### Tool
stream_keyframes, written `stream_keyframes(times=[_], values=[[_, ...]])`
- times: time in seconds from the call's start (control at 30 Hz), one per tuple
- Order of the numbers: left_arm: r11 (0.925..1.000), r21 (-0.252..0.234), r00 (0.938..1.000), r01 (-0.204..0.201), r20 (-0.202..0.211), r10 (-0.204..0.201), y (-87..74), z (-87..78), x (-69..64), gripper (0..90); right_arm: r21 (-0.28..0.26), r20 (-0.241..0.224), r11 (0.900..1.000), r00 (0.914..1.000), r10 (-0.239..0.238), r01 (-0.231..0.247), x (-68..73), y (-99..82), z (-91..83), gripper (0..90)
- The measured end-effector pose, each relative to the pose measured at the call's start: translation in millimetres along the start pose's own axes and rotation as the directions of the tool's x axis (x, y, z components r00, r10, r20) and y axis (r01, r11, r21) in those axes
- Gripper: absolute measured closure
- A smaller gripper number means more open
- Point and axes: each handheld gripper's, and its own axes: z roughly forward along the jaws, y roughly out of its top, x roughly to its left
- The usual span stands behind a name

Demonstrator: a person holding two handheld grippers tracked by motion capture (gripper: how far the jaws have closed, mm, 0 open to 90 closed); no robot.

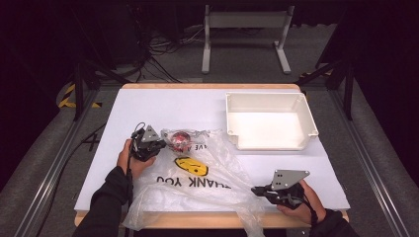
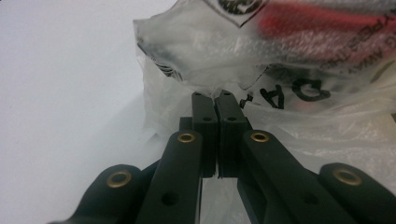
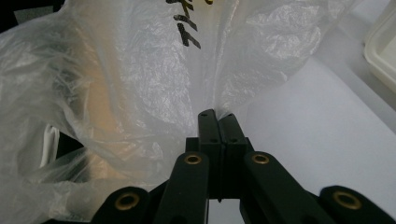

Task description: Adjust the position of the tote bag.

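- High view: the left gripper (image 1: 157,146) and right gripper (image 1: 257,190) sit at opposite edges of a thin plastic bag (image 1: 197,182) spread on the white counter (image 1: 163,106). A red object (image 1: 179,139) lies inside the bag, just beyond the left fingers. A white bin (image 1: 269,121) stands well beyond the right fingers, apart from the bag.
- Left gripper view: the fingers (image 2: 205,116) are pressed together on a pinch of bag film (image 2: 205,56), which rises straight from their tips. The red object (image 2: 317,21) shows through the plastic, ahead of the tips and to their right.
- Right gripper view: the fingers (image 3: 208,128) are likewise closed, clamping a gathered fold of the bag (image 3: 140,84) that fans out ahead of them. The bin's corner (image 3: 385,42) lies far off to their right.
- Risk, as I judge it: the film is slippery and thin, so pulling the two grips apart could tear it or let it slide free. If the bag is lifted unevenly, the red object could roll towards the open mouth and drop out.
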Motion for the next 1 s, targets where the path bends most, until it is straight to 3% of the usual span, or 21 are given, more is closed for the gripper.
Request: stream_keyframes(times=[0.13,0.27,0.37,0.43,0.53,0.6,0.67,0.83,0.93,1.0], values=[[0.9991,-0.030,0.9995,0.029,-0.008,-0.029,-5.4,-15.6,5.1,80.4,-0.017,0.031,0.9999,0.9995,-0.001,0.002,-0.7,5.3,2.1,73.2],[0.9941,-0.098,0.9989,0.046,0.000,-0.046,-10.7,-36.7,7.5,69.6,-0.048,0.059,0.9988,0.9983,-0.005,0.008,0.1,14.9,2.3,64.8],[0.9900,-0.130,0.9981,0.055,-0.020,-0.058,-13.6,-50.7,6.2,57.4,-0.064,0.073,0.9979,0.9973,-0.006,0.011,0.9,21.1,2.6,60.9],[0.9873,-0.144,0.9960,0.066,-0.050,-0.074,-15.6,-60.7,3.9,43.5,-0.072,0.070,0.9972,0.9975,-0.012,0.017,0.6,24.2,3.4,58.4],[0.9784,-0.189,0.9937,0.083,-0.058,-0.095,-18.6,-72.3,1.6,28.9,-0.072,0.089,0.9972,0.9960,-0.011,0.018,0.5,29.3,5.2,51.7],[0.9711,-0.220,0.9923,0.092,-0.060,-0.108,-19.4,-81.8,1.3,23.8,-0.078,0.104,0.9968,0.9946,-0.010,0.018,0.2,32.6,6.0,46.9],[0.9686,-0.229,0.9927,0.096,-0.050,-0.110,-19.0,-89.6,-0.6,18.2,-0.081,0.106,0.9965,0.9943,-0.014,0.023,0.2,36.2,6.1,43.8],[0.9774,-0.206,0.9979,0.045,-0.036,-0.053,-21.6,-105.9,-21.4,15.7,-0.099,0.131,0.9946,0.9911,-0.019,0.032,-1.0,41.2,3.6,41.4],[0.9790,-0.196,0.9982,0.057,-0.008,-0.059,-30.9,-115.2,-36.0,15.0,-0.110,0.146,0.9935,0.9892,-0.010,0.027,-3.7,44.4,2.3,41.3],[0.9842,-0.167,0.9982,0.059,0.007,-0.059,-40.3,-116.9,-44.9,14.7,-0.113,0.151,0.9932,0.9885,-0.011,0.028,-7.0,47.4,4.0,41.3]])
